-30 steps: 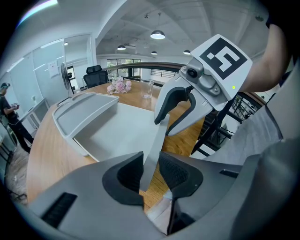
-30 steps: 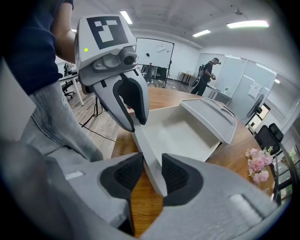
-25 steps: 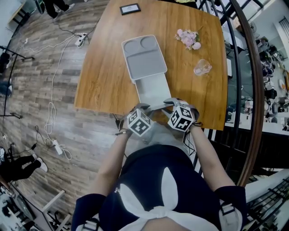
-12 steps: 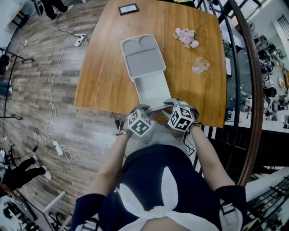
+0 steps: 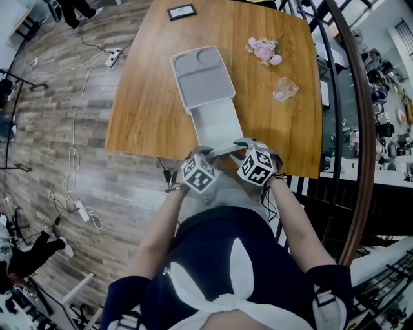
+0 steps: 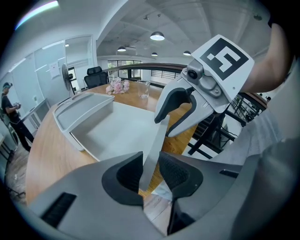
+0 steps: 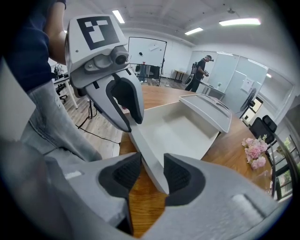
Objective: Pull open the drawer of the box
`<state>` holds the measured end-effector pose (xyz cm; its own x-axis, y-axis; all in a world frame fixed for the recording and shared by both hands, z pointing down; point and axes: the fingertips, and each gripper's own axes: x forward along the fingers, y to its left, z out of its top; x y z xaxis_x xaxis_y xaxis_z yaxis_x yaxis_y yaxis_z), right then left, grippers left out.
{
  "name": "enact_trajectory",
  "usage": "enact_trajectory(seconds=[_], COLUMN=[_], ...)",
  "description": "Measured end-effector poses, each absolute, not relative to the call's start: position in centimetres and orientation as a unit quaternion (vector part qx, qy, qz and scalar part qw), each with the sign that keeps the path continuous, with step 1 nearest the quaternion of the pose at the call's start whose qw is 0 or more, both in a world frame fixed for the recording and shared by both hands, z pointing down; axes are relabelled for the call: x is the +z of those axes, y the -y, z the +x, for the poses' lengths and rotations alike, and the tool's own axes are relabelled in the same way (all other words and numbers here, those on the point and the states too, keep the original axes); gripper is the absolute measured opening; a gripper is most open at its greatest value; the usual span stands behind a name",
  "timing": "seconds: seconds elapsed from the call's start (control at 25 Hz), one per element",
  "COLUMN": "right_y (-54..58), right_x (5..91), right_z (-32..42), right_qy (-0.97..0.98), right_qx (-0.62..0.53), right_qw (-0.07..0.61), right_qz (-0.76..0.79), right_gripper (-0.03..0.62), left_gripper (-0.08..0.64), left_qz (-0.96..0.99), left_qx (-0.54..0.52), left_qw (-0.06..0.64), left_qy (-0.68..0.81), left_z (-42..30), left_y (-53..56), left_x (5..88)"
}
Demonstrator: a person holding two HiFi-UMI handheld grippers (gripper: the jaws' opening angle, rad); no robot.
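Note:
A grey box (image 5: 203,80) lies on the wooden table (image 5: 145,97), its drawer (image 5: 216,126) drawn out toward me as far as the table's near edge. Both grippers straddle the drawer's front wall (image 6: 157,140). My left gripper (image 5: 205,153) (image 6: 150,171) is shut on that wall at its left end. My right gripper (image 5: 242,145) (image 7: 150,176) is at the right end. Its jaws have just been opening, and the wall (image 7: 147,150) stands between the pads with a small gap. The drawer's inside (image 7: 176,129) holds nothing.
Pink flowers (image 5: 263,50) and a clear glass (image 5: 284,89) sit on the table to the right of the box. A small black frame (image 5: 181,11) lies at the far edge. A curved railing (image 5: 361,129) runs along the right side. Cables (image 5: 74,161) trail over the floor at the left.
The head view has shifted slightly. Both grippers stay at the drawer's front wall, and the drawer has not visibly moved.

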<state>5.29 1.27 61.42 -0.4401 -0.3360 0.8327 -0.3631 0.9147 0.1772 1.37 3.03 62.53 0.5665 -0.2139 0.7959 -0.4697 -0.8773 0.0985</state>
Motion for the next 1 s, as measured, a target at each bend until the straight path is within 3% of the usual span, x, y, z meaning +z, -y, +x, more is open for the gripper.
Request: enact_trajectory(seconds=[0.48,0.68,0.8,1.0], right_y=[-1.7,-2.3,-2.8,-4.8], right_x=[59.1,56.4,54.5,52.5], right_z=[6.0,6.2,5.9,4.5], right_qy=[0.837,0.843,0.851,0.868], right_qx=[0.015,0.038,0.054,0.082], right_qw=[0.462,0.402,0.358,0.292], right_qz=[0.293,0.355,0.381,0.394], right_gripper=[0.148,0.059,0.009,-0.002], left_gripper=[0.118,0.111,0.047,0.023], left_qz=[0.88,0.882,0.884,0.888], left_qx=[0.359,0.328,0.31,0.277], left_qw=[0.17,0.168,0.163,0.151], left_qy=[0.26,0.292,0.31,0.334], left_z=[-0.8,-1.3,-1.4,-1.8], left_y=[-2.4,-3.1,-3.8,-5.5], left_x=[59.3,57.6,56.7,54.9])
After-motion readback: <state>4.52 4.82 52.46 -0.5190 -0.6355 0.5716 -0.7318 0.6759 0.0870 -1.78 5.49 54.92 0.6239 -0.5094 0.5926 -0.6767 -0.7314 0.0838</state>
